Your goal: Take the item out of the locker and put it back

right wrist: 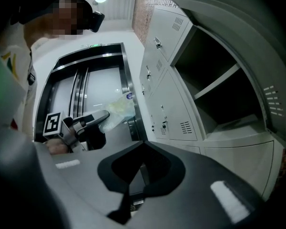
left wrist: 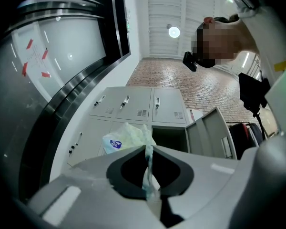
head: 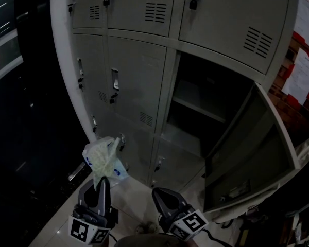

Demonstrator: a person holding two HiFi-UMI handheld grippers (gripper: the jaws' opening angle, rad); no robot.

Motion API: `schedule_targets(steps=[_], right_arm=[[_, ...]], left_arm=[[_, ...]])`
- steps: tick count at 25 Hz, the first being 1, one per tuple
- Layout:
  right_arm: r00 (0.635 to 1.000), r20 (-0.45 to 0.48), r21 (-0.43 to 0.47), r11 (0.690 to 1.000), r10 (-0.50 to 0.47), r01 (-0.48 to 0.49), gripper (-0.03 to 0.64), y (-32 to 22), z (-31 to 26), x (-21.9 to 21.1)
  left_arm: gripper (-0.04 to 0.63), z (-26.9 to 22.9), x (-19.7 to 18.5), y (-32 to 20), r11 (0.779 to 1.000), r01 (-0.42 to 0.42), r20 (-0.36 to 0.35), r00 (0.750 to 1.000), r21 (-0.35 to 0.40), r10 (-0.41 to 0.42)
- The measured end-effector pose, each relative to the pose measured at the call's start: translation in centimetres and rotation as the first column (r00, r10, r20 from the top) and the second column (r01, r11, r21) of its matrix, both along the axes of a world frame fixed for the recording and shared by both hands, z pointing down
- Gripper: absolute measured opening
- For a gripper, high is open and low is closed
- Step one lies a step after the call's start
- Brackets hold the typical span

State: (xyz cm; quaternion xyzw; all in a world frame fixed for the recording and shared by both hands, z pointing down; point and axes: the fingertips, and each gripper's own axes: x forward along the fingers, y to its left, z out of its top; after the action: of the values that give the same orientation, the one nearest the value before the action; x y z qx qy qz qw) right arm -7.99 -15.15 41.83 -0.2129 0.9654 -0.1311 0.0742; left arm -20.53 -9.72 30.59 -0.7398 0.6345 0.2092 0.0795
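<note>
A pale green-and-white plastic packet [head: 104, 157] with a blue label hangs in front of the closed lower lockers. My left gripper [head: 104, 181] is shut on its bottom edge and holds it upright. In the left gripper view the packet [left wrist: 126, 136] rises from the closed tips of the left gripper [left wrist: 147, 149], with a thin strip of plastic pinched between them. The open locker [head: 208, 112] lies up and to the right, its shelf bare and its door [head: 247, 153] swung out to the right. My right gripper [head: 157, 192] is shut and empty beside the left gripper. In its own view, the right gripper [right wrist: 143, 144] points past the packet [right wrist: 119, 109].
Grey closed lockers [head: 139, 76] with latches and small padlocks fill the bank left of and above the open one. A dark glass wall [head: 20, 112] stands at the left. Papers [head: 306, 73] hang on a brick wall at the right. The light floor [head: 129, 202] lies under both grippers.
</note>
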Motion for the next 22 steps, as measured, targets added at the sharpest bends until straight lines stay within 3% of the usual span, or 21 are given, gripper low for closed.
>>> schedule_targets(steps=[7, 10, 13, 17, 19, 22], right_arm=[[1.000, 0.013, -0.025, 1.000, 0.014, -0.014, 0.002, -0.1, 0.1, 0.5], [1.000, 0.009, -0.035, 0.999, 0.029, -0.029, 0.001, -0.2, 0.4, 0.9], [0.999, 0.002, -0.059, 0.997, 0.043, -0.043, 0.000, -0.2, 1.3, 1.4], [0.995, 0.005, -0.069, 0.993, 0.098, -0.097, 0.001, -0.7, 1.4, 2.7], [0.991, 0.012, -0.081, 0.988, 0.131, -0.130, 0.002, -1.0, 1.4, 3.5], [0.983, 0.022, -0.093, 0.980, 0.181, -0.179, 0.000, -1.7, 1.5, 4.9]], left_arm=[[0.006, -0.6, 0.6, -0.4, 1.000, -0.021, -0.009, 1.000, 0.010, 0.021], [0.006, -2.1, 2.5, -2.8, 0.994, -0.101, -0.007, 0.995, 0.032, 0.102], [0.006, -5.4, 6.1, -7.4, 0.968, -0.242, 0.057, 0.969, 0.065, 0.238], [0.006, -8.4, 11.4, -15.0, 0.928, -0.372, 0.127, 0.922, 0.037, 0.365], [0.006, -9.0, 13.9, -19.2, 0.910, -0.415, 0.132, 0.902, 0.007, 0.410], [0.006, -9.7, 16.6, -25.7, 0.903, -0.427, 0.144, 0.891, -0.052, 0.430]])
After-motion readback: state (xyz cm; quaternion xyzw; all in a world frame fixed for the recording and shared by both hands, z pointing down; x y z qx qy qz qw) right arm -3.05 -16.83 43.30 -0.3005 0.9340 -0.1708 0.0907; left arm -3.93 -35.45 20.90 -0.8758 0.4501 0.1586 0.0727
